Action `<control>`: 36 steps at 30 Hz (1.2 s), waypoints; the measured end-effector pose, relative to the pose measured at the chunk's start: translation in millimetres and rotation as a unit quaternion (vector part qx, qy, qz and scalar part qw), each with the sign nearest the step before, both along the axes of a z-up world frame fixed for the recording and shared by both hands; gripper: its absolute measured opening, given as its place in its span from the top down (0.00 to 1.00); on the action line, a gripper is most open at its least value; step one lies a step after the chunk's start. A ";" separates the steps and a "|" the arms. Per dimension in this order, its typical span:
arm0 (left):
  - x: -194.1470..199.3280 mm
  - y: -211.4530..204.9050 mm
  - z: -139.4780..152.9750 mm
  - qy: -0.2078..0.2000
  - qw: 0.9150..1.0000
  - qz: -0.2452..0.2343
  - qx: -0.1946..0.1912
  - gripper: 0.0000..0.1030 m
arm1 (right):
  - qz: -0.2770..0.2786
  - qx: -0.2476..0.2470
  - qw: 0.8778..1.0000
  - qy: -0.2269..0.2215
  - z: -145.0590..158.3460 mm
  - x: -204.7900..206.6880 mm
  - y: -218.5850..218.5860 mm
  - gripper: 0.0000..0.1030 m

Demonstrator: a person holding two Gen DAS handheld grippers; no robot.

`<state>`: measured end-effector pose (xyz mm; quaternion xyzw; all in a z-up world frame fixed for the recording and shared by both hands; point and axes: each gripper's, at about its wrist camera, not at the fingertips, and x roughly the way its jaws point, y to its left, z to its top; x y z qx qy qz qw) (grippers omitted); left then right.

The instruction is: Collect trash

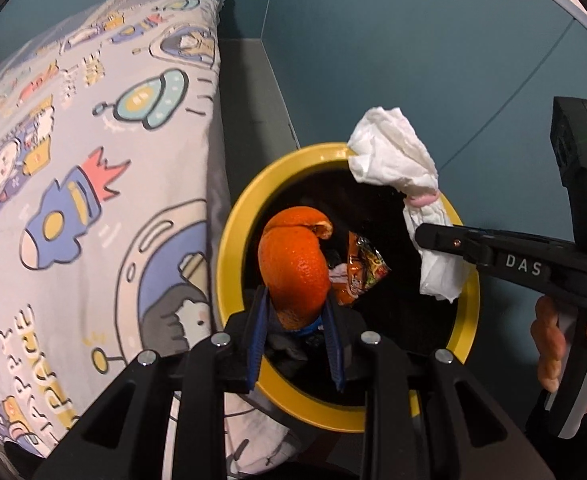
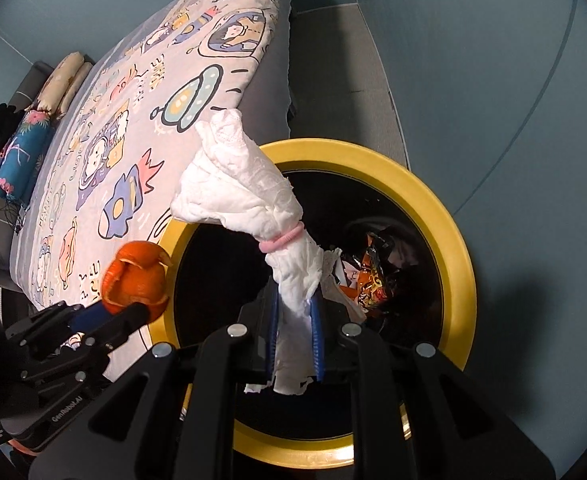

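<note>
My left gripper [image 1: 295,312] is shut on a piece of orange peel [image 1: 293,264] and holds it over the yellow-rimmed bin [image 1: 233,224]. My right gripper [image 2: 295,300] is shut on a white tissue bundle [image 2: 245,184] tied with a pink band, also above the bin [image 2: 453,248]. In the left wrist view the right gripper [image 1: 429,236] comes in from the right with the tissue [image 1: 393,152]. In the right wrist view the left gripper [image 2: 133,312] holds the peel [image 2: 137,276] at the bin's left rim. An orange snack wrapper [image 1: 361,268] lies inside the bin; it also shows in the right wrist view [image 2: 373,276].
A bed with a space-cartoon quilt [image 1: 93,160] stands close on the bin's left. Rolled cloths [image 2: 25,148] lie at its far end. A blue wall [image 1: 413,60] and grey floor strip [image 1: 253,92] lie behind the bin.
</note>
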<state>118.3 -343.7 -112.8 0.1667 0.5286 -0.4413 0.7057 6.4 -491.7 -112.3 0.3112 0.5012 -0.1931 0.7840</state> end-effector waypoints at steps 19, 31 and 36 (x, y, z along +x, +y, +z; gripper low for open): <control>-4.1 9.2 7.4 0.006 1.000 0.005 -0.018 0.55 | -0.014 0.002 1.000 -0.013 5.7 -5.7 -5.1 0.69; 19.3 63.6 35.5 -0.018 0.996 0.066 -0.053 0.53 | -0.010 -0.046 0.998 -0.044 37.4 1.2 8.4 0.68; 34.6 105.9 45.7 -0.035 0.990 0.117 -0.066 0.53 | 0.029 -0.055 0.996 -0.063 49.4 27.8 34.9 0.68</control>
